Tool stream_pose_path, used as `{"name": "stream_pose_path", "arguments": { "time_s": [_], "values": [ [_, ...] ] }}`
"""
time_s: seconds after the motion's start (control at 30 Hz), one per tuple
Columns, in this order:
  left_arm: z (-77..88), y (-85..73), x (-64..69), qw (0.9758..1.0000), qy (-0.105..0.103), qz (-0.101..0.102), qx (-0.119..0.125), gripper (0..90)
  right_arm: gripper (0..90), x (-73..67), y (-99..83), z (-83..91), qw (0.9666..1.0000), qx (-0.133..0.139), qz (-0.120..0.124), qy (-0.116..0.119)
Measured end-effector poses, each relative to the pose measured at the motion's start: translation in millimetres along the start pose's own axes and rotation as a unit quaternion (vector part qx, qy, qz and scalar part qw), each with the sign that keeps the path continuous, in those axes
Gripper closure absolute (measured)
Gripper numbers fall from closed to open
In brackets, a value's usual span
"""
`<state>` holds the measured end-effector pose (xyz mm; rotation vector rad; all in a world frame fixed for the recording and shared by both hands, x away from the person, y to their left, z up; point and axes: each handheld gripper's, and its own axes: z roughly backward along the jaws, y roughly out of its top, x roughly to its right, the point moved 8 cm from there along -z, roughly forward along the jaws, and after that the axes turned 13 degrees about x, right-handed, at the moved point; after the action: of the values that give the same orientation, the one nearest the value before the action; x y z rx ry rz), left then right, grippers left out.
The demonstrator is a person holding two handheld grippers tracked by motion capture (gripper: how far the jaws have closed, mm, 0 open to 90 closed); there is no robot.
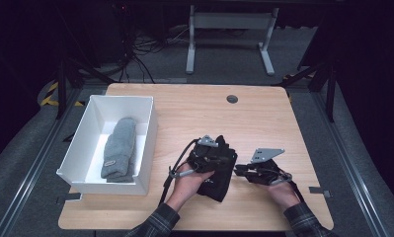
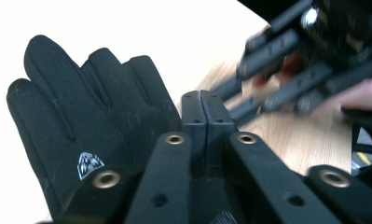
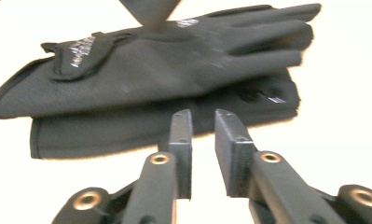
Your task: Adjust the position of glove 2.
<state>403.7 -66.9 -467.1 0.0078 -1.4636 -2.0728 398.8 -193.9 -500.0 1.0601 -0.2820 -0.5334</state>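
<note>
While both hands work near the front edge of the wooden surface (image 1: 263, 113) in the high view, the left claw (image 1: 224, 157) sits over the black gloves (image 1: 215, 183) and the right claw (image 1: 240, 170) lies at their 3 o'clock, with a white box (image 1: 147, 129) holding a grey mitten (image 1: 119, 147) at 9 o'clock. From the left gripper view, the left claw (image 2: 206, 112) is pressed together, empty, a black glove (image 2: 76, 116) at its 9 o'clock. From the right gripper view, the right claw (image 3: 203, 127) stands slightly apart, empty, the stacked gloves (image 3: 165, 79) at 12 o'clock.
</note>
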Motion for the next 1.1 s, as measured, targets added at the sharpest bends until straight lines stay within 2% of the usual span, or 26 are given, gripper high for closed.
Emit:
{"name": "stream_pose_path", "arguments": {
  "time_s": [0.03, 0.17, 0.3, 0.33, 0.43, 0.63, 0.73, 0.93, 1.1],
  "values": [
    [0.1, -2.5, 1.5, 1.0, -0.001, -0.002, -0.005, 90.0, 72.1, 5.4, -2.4, 7.2, 0.9999, 0.0, -0.002, -0.012],
    [-6.2, -11.9, 9.4, 0.9998, -0.005, -0.004, -0.017, 90.0, 60.8, 19.6, -12.5, 22.3, 0.9993, -0.005, -0.012, -0.034],
    [-17.4, -23.9, 13.1, 0.999, -0.003, -0.013, -0.043, 90.0, 45.3, 32.7, -18.1, 28.8, 0.9979, -0.005, -0.024, -0.061],
    [-17.4, -23.9, 13.1, 0.999, -0.003, -0.013, -0.043, 90.0, 45.3, 32.7, -18.1, 28.8, 0.9979, -0.005, -0.024, -0.061],
    [-24.1, -31.0, 13.0, 0.9981, 0.0, -0.015, -0.059, 90.0, 37.6, 39.8, -22.2, 27.6, 0.9966, -0.011, -0.032, -0.075],
    [-29.0, -39.0, 10.1, 0.9962, 0.013, -0.021, -0.083, 90.0, 28.8, 44.1, -29.0, 23.1, 0.9956, -0.028, -0.02, -0.087],
    [-27.5, -40.2, 10.4, 0.9949, 0.017, -0.032, -0.094, 90.0, 26.3, 46.0, -31.3, 21.4, 0.9947, -0.033, -0.016, -0.097],
    [-18.6, -42.8, 10.4, 0.9923, 0.023, -0.05, -0.111, 90.0, 21.4, 49.4, -33.1, 20.3, 0.994, -0.031, -0.015, -0.104],
    [-10.6, -45.4, 10.2, 0.9907, 0.021, -0.055, -0.123, 90.0, 18.3, 50.8, -33.9, 19.4, 0.9938, -0.028, -0.022, -0.106]
  ]
}}
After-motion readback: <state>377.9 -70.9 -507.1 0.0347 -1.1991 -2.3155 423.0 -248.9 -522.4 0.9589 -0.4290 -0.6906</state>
